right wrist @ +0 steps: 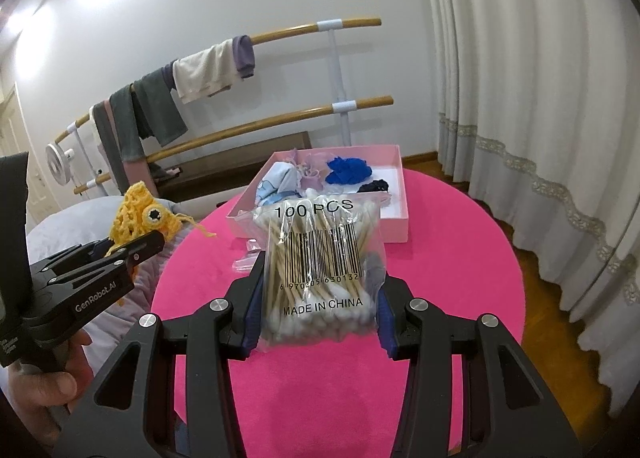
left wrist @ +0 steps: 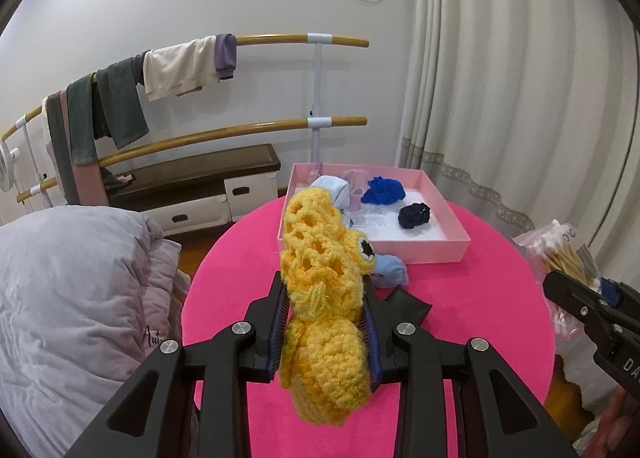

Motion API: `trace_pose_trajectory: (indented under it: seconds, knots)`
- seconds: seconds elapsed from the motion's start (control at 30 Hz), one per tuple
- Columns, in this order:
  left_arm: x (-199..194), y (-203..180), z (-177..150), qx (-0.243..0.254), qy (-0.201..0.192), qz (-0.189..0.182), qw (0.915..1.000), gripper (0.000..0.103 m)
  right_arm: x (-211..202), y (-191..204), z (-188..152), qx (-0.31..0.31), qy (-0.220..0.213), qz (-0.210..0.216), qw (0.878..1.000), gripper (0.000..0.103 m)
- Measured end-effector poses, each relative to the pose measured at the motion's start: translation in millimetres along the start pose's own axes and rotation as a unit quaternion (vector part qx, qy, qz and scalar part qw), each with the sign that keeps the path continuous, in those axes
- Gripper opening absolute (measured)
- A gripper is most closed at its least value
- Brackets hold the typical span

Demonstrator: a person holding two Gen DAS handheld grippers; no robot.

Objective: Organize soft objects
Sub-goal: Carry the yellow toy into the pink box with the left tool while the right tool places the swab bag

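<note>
left gripper (left wrist: 326, 294): jaws closed on a yellow crochet toy (left wrist: 320, 298); the ribbed pads press its lower half from both sides, the upper half rises free above the fingertips.
yellow crochet toy: open-mesh knit with one round black-and-white eye (left wrist: 366, 247); held in the air above the table, clear of the cloth; loose yarn ends trail from it in the right wrist view.
right gripper (right wrist: 320, 262): jaws clamped on a clear bag of cotton swabs (right wrist: 320, 262); the blue pads squeeze the bag's two sides, barcode facing the camera.
bag of cotton swabs: wooden sticks with white tips, upright between the fingers, lifted off the table.
table (left wrist: 480, 258): round, covered in bright pink cloth.
pink box (left wrist: 424, 248): shallow, open, at the far side of the table; white floor inside.
box contents: a bright blue knit piece (left wrist: 382, 190), a dark navy knit piece (left wrist: 414, 215), a pale blue cloth (left wrist: 332, 188) and a lilac item (left wrist: 356, 180), all apart from the near wall.
on the table, outside the box: a light blue cloth (left wrist: 392, 268) just beside the box's near wall; a flat black piece (left wrist: 408, 306) next to it.
person: a hand (right wrist: 44, 390) grips the left gripper's handle.
surroundings: grey quilt (left wrist: 80, 298) left of the table; wooden rails (left wrist: 280, 38) hung with clothes; cream curtain (left wrist: 520, 78) at right.
</note>
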State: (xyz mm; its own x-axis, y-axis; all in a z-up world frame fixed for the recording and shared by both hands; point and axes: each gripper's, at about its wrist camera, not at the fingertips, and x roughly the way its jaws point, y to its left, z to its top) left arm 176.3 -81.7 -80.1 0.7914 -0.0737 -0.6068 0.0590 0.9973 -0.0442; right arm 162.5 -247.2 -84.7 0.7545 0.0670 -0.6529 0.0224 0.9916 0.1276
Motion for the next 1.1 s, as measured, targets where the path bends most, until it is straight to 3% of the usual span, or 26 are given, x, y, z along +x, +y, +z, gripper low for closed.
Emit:
trace_pose_trajectory:
  seconds: [0.5,0.8,1.1]
  knots:
    - [36.4,-7.1,42.2,-0.005,-0.017,-0.006,0.9998,0.03,14.2,-14.9,30.2,0.006,-0.015,0.003,1.0,0.043]
    - [100.8,-13.7,88.4,-0.004,-0.015,-0.023,0.9996,0.03,51.6,-29.2,74.7,0.01,-0.019,0.001,1.0,0.043]
    - [177.4,-24.7,130.1,0.001,-0.005,-0.031,0.9995,0.03,111.6,-44.7,105.0,0.016,0.011,0.008,1.0,0.043]
